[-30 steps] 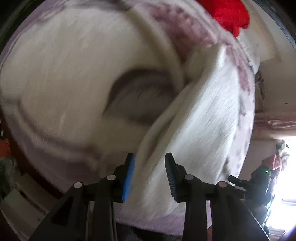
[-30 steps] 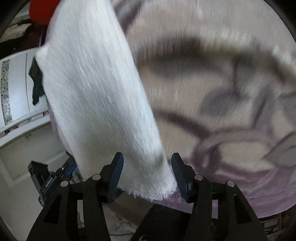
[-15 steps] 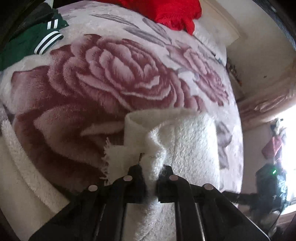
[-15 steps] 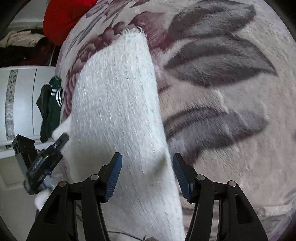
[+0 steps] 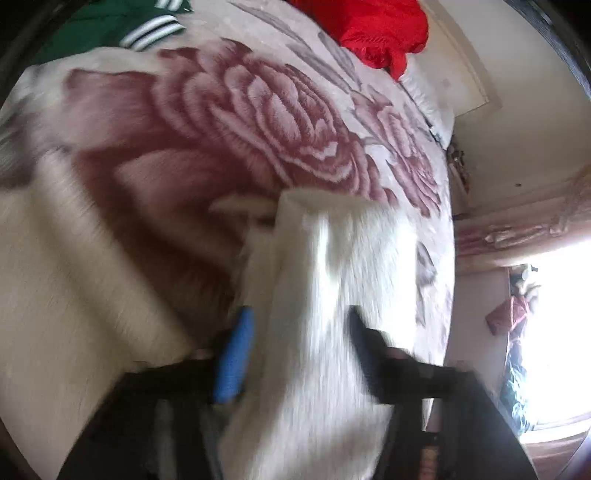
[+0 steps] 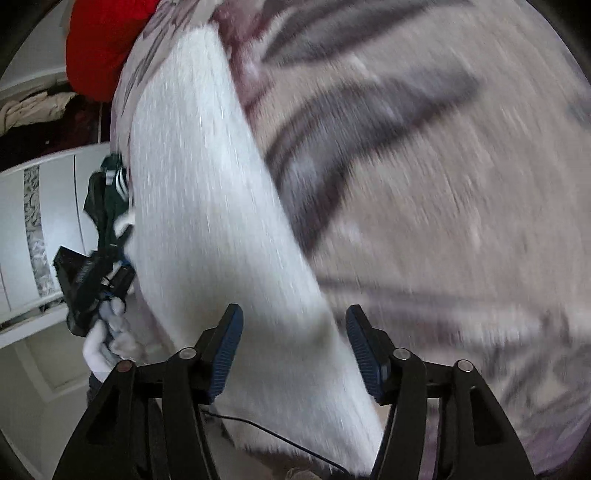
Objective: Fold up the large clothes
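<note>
The bed (image 5: 155, 122) fills both views, covered by a plush blanket (image 6: 443, 221) printed with big rose blooms and grey leaves. On it lies the task's thing, a fluffy white garment (image 5: 332, 280), folded into a long narrow band. Its long axis runs straight away from both pairs of tongs toward the far side of the bed, where its squared end shows in the left wrist view. In the right wrist view the same white garment (image 6: 207, 206) stretches from between the fingers up toward the top left.

The left tongs (image 5: 295, 350) are opening, and the near end of the band lies between the jaws, though blur hides whether a pad touches it; I judge it released. The right tongs (image 6: 291, 347) are opening too; the band's right edge passes between the jaws without either pad pressing it. Both hands sit at the near end, the left more squarely over the band's middle, the right toward its right edge.

There is open blanket on either side of the band, with more room on the right. A red garment (image 5: 380, 33) lies heaped at the far edge of the bed and a green striped garment (image 5: 122, 22) at the far left, both well apart from the band
</note>
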Tool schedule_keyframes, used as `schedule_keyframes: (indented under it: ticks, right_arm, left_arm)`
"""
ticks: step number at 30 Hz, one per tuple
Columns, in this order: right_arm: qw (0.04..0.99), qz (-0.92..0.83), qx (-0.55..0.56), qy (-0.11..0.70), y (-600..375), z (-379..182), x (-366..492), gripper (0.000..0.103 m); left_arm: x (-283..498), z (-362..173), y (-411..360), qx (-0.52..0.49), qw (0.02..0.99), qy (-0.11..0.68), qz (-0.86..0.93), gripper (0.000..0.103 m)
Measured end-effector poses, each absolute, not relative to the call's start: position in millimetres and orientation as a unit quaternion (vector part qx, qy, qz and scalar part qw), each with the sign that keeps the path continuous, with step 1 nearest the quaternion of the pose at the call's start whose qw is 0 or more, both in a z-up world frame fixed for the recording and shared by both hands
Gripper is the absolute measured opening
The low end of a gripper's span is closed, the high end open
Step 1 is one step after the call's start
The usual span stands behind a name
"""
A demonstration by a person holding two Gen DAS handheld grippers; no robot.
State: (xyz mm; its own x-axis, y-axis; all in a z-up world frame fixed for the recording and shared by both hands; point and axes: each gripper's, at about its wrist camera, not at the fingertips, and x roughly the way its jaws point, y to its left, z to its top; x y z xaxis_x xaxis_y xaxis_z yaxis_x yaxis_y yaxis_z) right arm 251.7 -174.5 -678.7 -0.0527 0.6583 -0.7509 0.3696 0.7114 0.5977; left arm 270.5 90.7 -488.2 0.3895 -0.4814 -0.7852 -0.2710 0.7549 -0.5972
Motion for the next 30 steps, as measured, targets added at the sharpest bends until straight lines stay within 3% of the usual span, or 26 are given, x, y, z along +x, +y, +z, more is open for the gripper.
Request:
schedule_keyframes:
  ticks: [4, 9, 15, 17, 18, 19, 21, 27, 30]
  right_arm:
    - [0.543, 0.14, 0.352, 0.75, -164.5, -693.2, 196.6, 0.073]
    - [0.507, 0.155, 0.353, 0.771, -149.3, -734.7, 135.9, 0.073]
    - [0.509, 0.173, 0.384, 0.75, -119.9, -769.7, 115.9, 0.072]
    - [0.51, 0.175, 0.388, 0.747, -107.2, -775.1, 116.3, 0.058]
    - [0.508, 0.177, 0.397, 0.744, -103.2, -774.5, 116.1, 0.042]
    - [0.507, 0.182, 0.404, 0.739, -90.4, -770.8, 123.6, 0.028]
    - [0.506, 0.192, 0.408, 0.735, -83.9, -758.8, 123.6, 0.022]
    - [0.487, 0.241, 0.462, 0.701, -93.4, -700.0, 123.7, 0.019]
    - [0.482, 0.262, 0.496, 0.673, -100.7, -672.4, 143.5, 0.019]
  left_arm:
    - [187.6, -498.3, 84.0, -0.334, 0.735, 0.588, -0.057, 0.068]
    - [97.1, -571.2, 56.2, -0.365, 0.657, 0.657, -0.063, 0.068]
    - [86.7, -584.0, 23.3, -0.351, 0.692, 0.627, -0.067, 0.068]
    - [89.6, -577.0, 22.2, -0.356, 0.701, 0.614, -0.066, 0.028]
    - [90.8, -570.6, 21.7, -0.356, 0.703, 0.613, -0.064, 0.016]
    - [91.6, -565.8, 21.7, -0.358, 0.703, 0.611, -0.063, 0.014]
    - [91.7, -550.1, 21.3, -0.369, 0.702, 0.606, -0.058, 0.013]
    - [100.6, -492.8, 46.0, -0.505, 0.676, 0.531, -0.076, 0.012]
    - [126.2, -469.5, 46.7, -0.518, 0.682, 0.507, -0.092, 0.012]
